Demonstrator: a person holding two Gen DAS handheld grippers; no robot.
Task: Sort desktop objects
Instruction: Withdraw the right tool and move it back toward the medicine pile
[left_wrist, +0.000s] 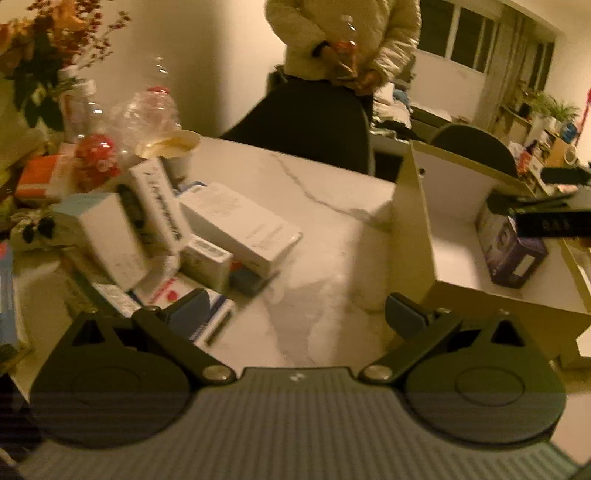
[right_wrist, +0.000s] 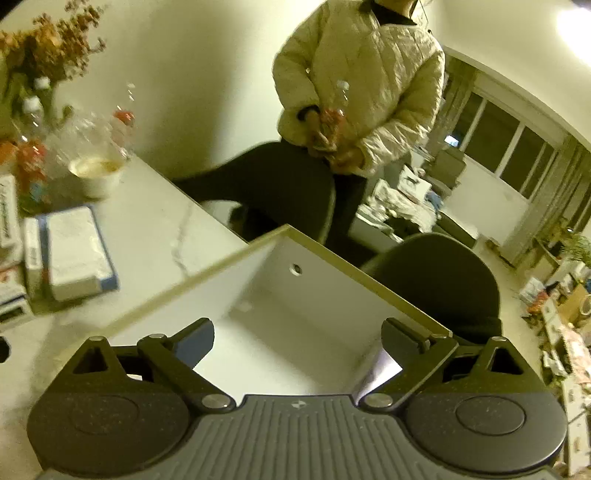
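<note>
My left gripper (left_wrist: 297, 314) is open and empty above the marble table (left_wrist: 317, 236). A pile of white boxes (left_wrist: 236, 225) lies to its left. An open white storage box (left_wrist: 461, 236) stands to its right, with a purple box (left_wrist: 511, 254) inside. The other gripper (left_wrist: 550, 218) shows over that box at the right edge. In the right wrist view my right gripper (right_wrist: 297, 343) is open and empty above the storage box (right_wrist: 280, 295). A corner of the purple box (right_wrist: 380, 365) shows by its right finger.
Plastic bottles (left_wrist: 155, 110), a paper bowl (left_wrist: 170, 146) and flowers (left_wrist: 40, 48) stand at the table's far left. A person in a cream jacket (left_wrist: 343, 37) stands behind a dark chair (left_wrist: 306, 125). A second chair (right_wrist: 439, 280) is beyond the box.
</note>
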